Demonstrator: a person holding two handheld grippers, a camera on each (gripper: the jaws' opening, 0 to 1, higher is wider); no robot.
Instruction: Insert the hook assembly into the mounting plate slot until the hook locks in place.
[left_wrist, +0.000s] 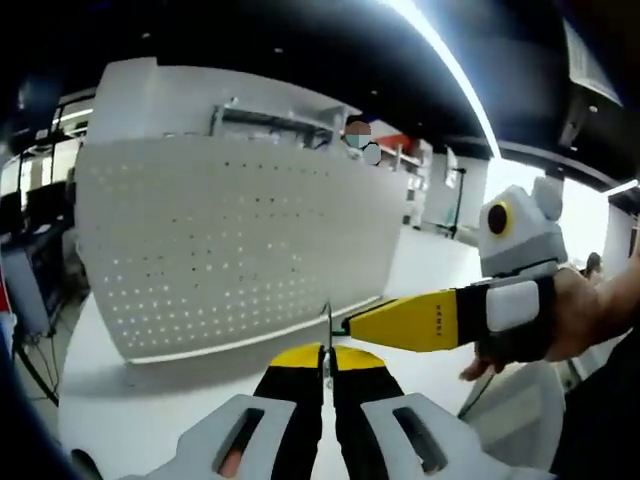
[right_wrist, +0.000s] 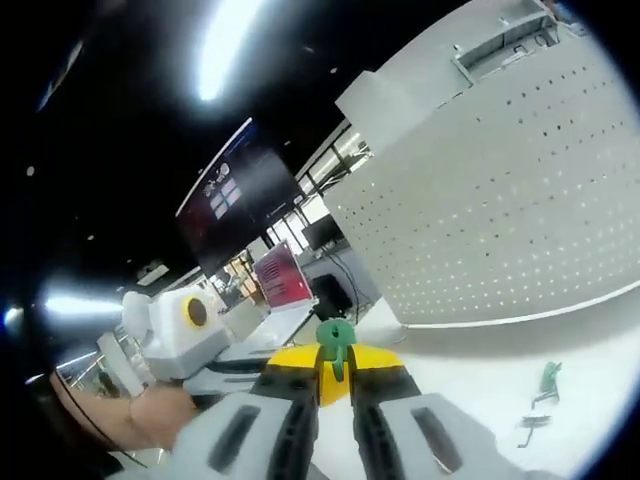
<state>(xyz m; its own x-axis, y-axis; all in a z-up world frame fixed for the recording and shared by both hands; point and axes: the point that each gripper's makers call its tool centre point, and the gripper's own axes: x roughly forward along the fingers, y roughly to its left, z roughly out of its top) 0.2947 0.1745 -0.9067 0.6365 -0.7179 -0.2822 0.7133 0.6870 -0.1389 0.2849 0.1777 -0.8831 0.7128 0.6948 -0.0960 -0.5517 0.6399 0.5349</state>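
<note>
A white perforated mounting plate (left_wrist: 230, 240) stands upright on the white table (left_wrist: 150, 410). My left gripper (left_wrist: 325, 358) is shut on a thin metal hook wire (left_wrist: 326, 322) that sticks up between its yellow tips. My right gripper (left_wrist: 352, 325) comes in from the right, its yellow tip almost touching that wire. In the right gripper view, my right gripper (right_wrist: 335, 368) is shut on a small green plastic piece (right_wrist: 335, 338). The mounting plate (right_wrist: 500, 220) rises at the upper right.
A spare green hook (right_wrist: 546, 380) and a small metal part (right_wrist: 530, 425) lie on the table (right_wrist: 470, 375) below the plate. A hand (right_wrist: 150, 410) holds the left gripper at the lower left. Desks and screens stand behind.
</note>
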